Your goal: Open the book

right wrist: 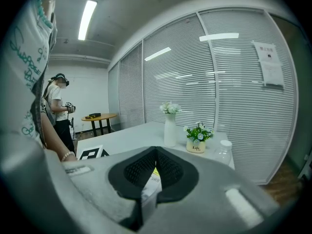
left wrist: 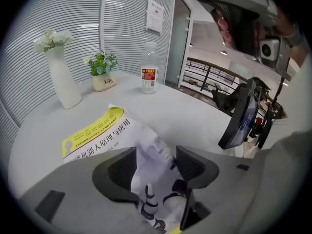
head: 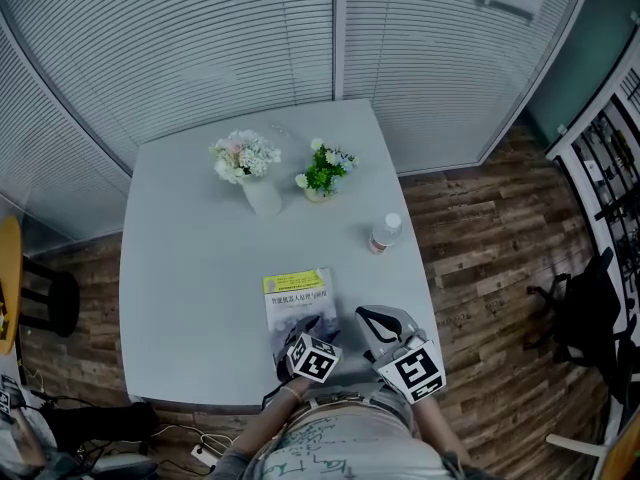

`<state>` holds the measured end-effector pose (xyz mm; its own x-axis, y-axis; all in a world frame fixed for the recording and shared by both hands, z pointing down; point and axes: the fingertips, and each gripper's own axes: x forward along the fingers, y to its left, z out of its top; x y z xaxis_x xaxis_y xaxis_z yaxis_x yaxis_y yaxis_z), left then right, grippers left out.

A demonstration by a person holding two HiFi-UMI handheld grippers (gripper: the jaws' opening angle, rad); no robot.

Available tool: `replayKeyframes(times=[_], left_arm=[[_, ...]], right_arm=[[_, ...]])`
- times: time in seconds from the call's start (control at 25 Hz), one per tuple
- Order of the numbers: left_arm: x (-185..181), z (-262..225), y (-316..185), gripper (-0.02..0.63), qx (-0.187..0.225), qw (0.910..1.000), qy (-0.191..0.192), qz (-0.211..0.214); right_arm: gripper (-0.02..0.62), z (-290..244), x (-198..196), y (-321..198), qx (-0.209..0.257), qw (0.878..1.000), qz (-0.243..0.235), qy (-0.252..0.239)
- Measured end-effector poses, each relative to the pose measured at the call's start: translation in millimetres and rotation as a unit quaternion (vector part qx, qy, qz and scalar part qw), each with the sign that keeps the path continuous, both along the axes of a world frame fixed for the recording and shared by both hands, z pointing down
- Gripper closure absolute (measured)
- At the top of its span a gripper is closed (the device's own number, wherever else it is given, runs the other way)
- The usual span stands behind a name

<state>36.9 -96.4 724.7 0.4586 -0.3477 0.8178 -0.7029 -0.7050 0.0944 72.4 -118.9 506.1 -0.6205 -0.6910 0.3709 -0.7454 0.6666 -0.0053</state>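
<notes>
left tool (left wrist: pixel 156 167) over book (left wrist: pixel 100 130)

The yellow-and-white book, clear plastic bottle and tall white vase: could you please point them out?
Yellow-and-white book (head: pixel 298 296), head view, cover.
Clear plastic bottle (head: pixel 381 238), head view, body.
Tall white vase (left wrist: pixel 63 82), left gripper view, body.

- Book (left wrist: pixel 105 135): the white cover is carrying one line of large black Chinese characters under a yellow band, reading 智能机器人原理与应用. The left gripper view is showing the line only from 能 onward. The small print inside the yellow band is staying too fine to read.
- Flower pot (left wrist: pixel 104 82): its front is showing the word "Life" in dark script.
- Bottle (left wrist: pixel 149 74): a red label is wrapping its middle, and the pale print on it is not resolving into letters.
- Notice (left wrist: pixel 155 15) on the glass wall (left wrist: pixel 129 38): printed lines are showing, too small to read.
</notes>
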Motion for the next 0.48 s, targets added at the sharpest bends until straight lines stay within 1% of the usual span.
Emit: replayKeyframes(times=[0.16,0.32,0.44,0.48], left_arm=[[1.3,7.4,0.0,0.353,-0.018,0.9998,0.011,-0.006],[1.7,9.6,0.1,0.356,-0.035,0.9991,0.023,-0.008],[1.9,7.3,2.6,0.369,-0.049,0.9983,0.031,-0.009],[2.0,5.8,3.6,0.383,-0.056,0.9976,0.037,-0.013]], right_arm=[[0.593,1.2,2.0,-0.3,0.002,1.000,-0.002,0.002],[0.594,-2.8,4.4,-1.3,0.009,1.000,0.005,-0.007],[0.592,-5.4,3.4,2.1,0.002,1.000,0.002,-0.005],[0.594,-5.8,3.8,2.6,0.003,1.000,0.002,-0.004]])
